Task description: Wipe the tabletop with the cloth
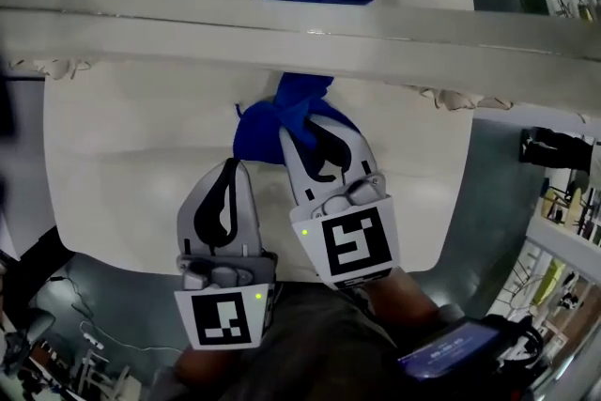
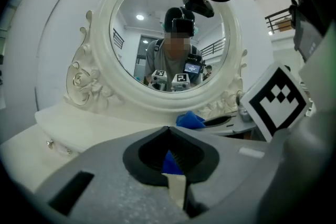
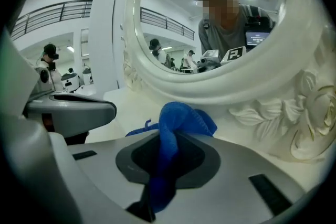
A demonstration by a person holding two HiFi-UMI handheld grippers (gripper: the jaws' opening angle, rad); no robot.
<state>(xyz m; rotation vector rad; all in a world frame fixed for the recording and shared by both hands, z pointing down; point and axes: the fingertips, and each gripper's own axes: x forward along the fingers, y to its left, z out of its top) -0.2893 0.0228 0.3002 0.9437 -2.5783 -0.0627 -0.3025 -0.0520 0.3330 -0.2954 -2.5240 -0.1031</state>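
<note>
Setup: white table [image 1: 122, 164] with an oval mirror in a carved white frame [image 2: 100, 81] standing along its far side. In the head view the top of the frame runs as a pale band across the picture.

Cloth [image 1: 282, 113]: blue, bunched up, lying on the table just in front of the mirror's base, roughly mid-table. Its upper part is gathered into a knot-like lump. A reflection of it shows in the glass beyond the frame.

Right hand-held gripper [image 1: 299, 144]: jaws clamped on the cloth. The right gripper view shows a blue fold rising between the black pads and spilling over the tips toward the frame's carved rose. Its marker cube [image 1: 352, 244] sits at the near end, close to the table's near edge.

Left hand-held gripper [image 1: 230, 169]: just left of the right one and slightly nearer, with its tip by the cloth's left edge. The left gripper view shows the jaws drawn together to a narrow slit. A sliver of blue and a strip of cream show through the slit, and I cannot tell whether any cloth is pinched there. Its marker cube [image 1: 223, 319] hangs past the near edge of the table.

Both tools point toward the mirror, side by side.
</note>
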